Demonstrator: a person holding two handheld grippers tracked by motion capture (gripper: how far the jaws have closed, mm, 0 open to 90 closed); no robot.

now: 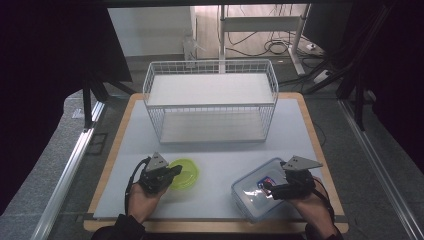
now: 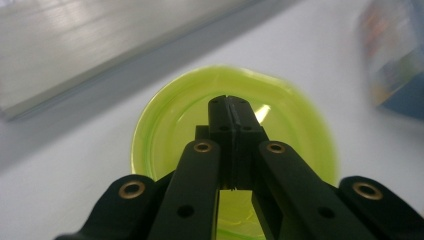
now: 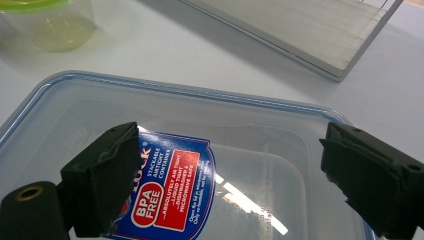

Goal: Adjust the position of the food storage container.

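High view: wire rack stands behind green bowl and clear container.

A white wire basket-like rack with two flat white shelves stands at the far middle of the pale grey worktop, which has a light wooden rim. Its upper shelf is bare, and so is the lower one. In the right gripper view, an edge of the lower white shelf board crosses the upper part of the picture. Beyond the worktop, a white metal stand rises from a grey floor, with black cables lying looped around its foot. An aluminium rail runs along the worktop's left side, and dark curtains hang at both sides.
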